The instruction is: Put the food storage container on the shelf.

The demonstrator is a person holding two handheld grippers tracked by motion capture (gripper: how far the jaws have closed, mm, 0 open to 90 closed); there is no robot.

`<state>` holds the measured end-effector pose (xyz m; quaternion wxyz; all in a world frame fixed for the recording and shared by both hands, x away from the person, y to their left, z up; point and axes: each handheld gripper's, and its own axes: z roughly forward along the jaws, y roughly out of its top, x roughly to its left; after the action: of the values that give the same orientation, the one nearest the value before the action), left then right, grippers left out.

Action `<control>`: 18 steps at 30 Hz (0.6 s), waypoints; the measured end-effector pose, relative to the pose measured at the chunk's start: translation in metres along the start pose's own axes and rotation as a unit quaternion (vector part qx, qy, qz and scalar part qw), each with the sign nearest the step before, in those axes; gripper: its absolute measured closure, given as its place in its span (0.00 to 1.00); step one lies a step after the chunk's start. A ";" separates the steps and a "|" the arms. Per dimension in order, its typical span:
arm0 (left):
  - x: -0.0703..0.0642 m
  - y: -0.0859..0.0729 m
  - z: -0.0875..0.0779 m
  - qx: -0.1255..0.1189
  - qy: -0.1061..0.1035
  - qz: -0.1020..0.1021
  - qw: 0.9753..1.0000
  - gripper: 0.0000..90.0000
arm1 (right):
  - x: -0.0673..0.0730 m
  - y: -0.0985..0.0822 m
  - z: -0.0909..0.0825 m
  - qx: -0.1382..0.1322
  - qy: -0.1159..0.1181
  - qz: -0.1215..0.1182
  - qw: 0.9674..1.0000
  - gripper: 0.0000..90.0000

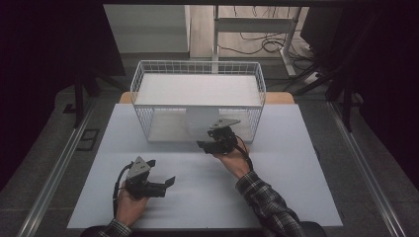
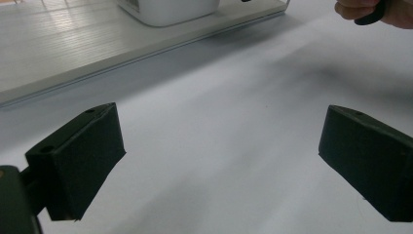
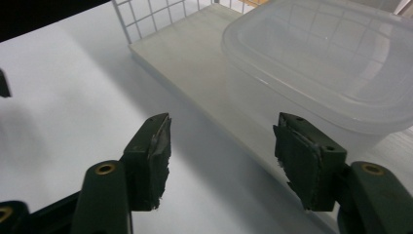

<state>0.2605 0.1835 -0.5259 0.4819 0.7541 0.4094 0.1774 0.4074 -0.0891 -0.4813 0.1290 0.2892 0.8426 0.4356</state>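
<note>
The right gripper [image 1: 210,144] is seen at the open front of the wire shelf, its jaws spread apart with nothing between them; in the right gripper view the two black pads [image 3: 153,151] stand clear of everything, and only bare table [image 3: 58,97] lies below the gap. Just beyond them, the translucent plastic container [image 3: 316,63] with its lid on is seen resting on the lower board [image 3: 195,63] of the white wire basket shelf [image 1: 197,74], close to that board's front edge. In the high view the container [image 1: 200,123] sits under the upper shelf board, slightly right of centre.

The left gripper [image 1: 165,183] is held low over the near left part of the table, well apart from the shelf, its jaws wide open and empty, as the left gripper view confirms.

Judged from this arrangement, the placing of the container on the lower shelf appears to be done, since it stands free and upright with no pad on it. What seems to be left is the drawing back of the right gripper from the shelf front, and possibly a push to seat the container deeper.
</note>
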 end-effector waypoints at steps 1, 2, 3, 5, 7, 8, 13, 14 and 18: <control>0.000 0.000 0.000 0.000 -0.003 -0.002 1.000 0.02 | 0.001 0.000 -0.003 -0.001 0.004 -0.003 1.000 0.39; 0.000 0.000 0.000 0.000 -0.003 -0.002 1.000 0.02 | 0.001 0.000 -0.003 -0.001 0.004 -0.003 1.000 0.39; 0.000 0.000 0.000 -0.001 -0.004 -0.002 1.000 0.02 | 0.002 0.000 -0.005 -0.002 0.004 -0.004 1.000 0.39; 0.000 0.000 0.000 -0.003 -0.005 -0.002 1.000 0.02 | 0.002 -0.001 -0.008 -0.004 0.007 -0.005 1.000 0.37; 0.000 0.000 0.000 -0.003 -0.005 -0.001 1.000 0.02 | 0.003 -0.001 -0.011 -0.005 0.007 -0.005 1.000 0.35; 0.000 0.000 0.000 -0.003 -0.005 -0.001 1.000 0.02 | 0.003 -0.002 -0.013 -0.006 0.008 -0.006 1.000 0.34; -0.001 0.000 0.001 -0.001 -0.004 0.004 1.000 0.02 | 0.003 -0.004 -0.019 -0.004 0.012 -0.002 1.000 0.28; -0.001 0.000 0.001 0.001 -0.005 0.007 1.000 0.02 | 0.004 -0.005 -0.019 -0.003 0.012 -0.002 1.000 0.27; -0.002 0.000 0.002 0.000 -0.009 0.009 1.000 0.02 | 0.004 -0.008 -0.025 -0.001 0.012 0.001 1.000 0.23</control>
<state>0.2600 0.1806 -0.5264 0.4837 0.7596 0.3981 0.1749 0.3895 -0.1063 -0.4730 0.1187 0.2844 0.8432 0.4405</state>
